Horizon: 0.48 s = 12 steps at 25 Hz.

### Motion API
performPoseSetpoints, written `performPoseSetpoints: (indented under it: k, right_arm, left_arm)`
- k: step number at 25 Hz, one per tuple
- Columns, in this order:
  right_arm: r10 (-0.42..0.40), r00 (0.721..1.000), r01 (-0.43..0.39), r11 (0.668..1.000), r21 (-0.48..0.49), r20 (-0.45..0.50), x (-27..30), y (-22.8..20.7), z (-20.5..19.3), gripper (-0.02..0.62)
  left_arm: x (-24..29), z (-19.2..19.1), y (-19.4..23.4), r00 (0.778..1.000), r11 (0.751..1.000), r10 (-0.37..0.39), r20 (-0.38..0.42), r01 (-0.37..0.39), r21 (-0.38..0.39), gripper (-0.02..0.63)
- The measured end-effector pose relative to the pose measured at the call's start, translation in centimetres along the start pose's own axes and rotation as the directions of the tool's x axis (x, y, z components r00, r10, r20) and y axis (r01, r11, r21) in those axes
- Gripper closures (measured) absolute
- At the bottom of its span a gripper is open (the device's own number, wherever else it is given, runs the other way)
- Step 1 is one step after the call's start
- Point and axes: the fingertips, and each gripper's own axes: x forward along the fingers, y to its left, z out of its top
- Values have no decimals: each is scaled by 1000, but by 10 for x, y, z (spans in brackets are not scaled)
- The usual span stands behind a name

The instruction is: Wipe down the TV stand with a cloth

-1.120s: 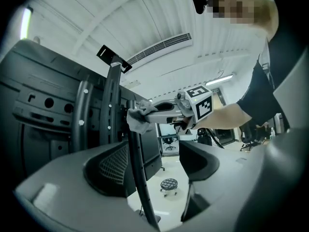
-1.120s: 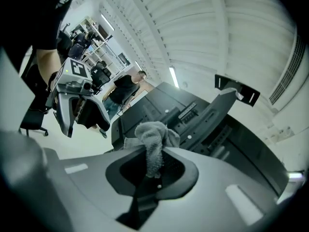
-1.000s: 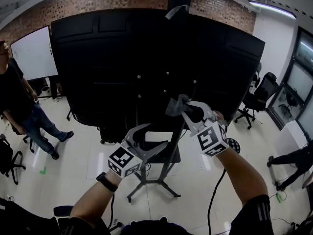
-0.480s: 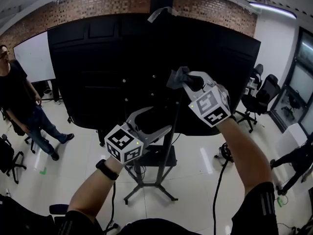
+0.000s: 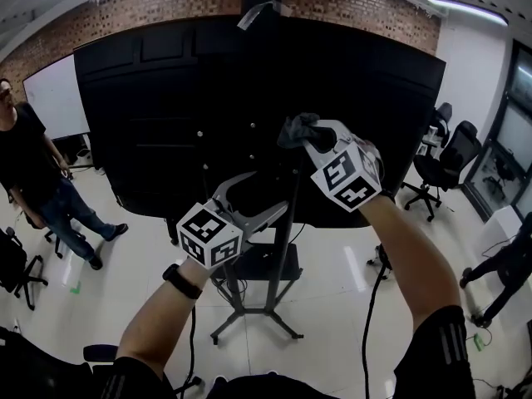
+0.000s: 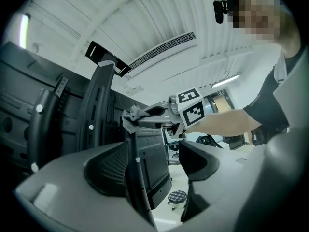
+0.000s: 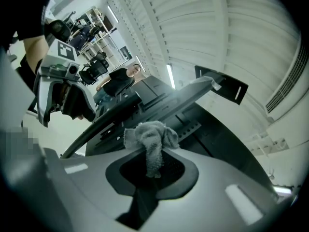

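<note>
**Item one, the cloth?**
Cloth (image 5: pixel 297 129): grey, bunched, pinched in the right tool (image 5: pixel 306 141), whose jaws are closed on it. It is held high against the TV stand (image 5: pixel 273 293), where the upright post meets the black back of the TV (image 5: pixel 150 115).

**Left tool?**
Left tool (image 5: pixel 268 194): jaws wide, nothing gripped. The post stands between them lower down, close to one jaw. Whether it touches I can't say.

**Progress?**
My estimate is partway at best. The cloth is at the top of the post. The lower post, the small shelf (image 5: pixel 253 263) and the splayed feet (image 5: pixel 229 327) look yet to be reached. No dust or streaks show to prove it either way.

**Surroundings?**
Pale floor (image 5: pixel 150 289), a whiteboard (image 5: pixel 54 98), office chairs (image 5: pixel 440 160), and one person (image 5: pixel 29 169) standing off to the left.

**Markings?**
Black-and-white square markers on each tool's cube. No brand name or legible lettering anywhere I can see.
</note>
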Motion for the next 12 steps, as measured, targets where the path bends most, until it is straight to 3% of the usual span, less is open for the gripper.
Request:
performPoseSetpoints:
  k: [12]
  right_arm:
    - [53,999,-53,998,46,-10,4,39,-40,558]
  left_arm:
    - [15,-45,-3,999,998,1,-32,-3,-63,256]
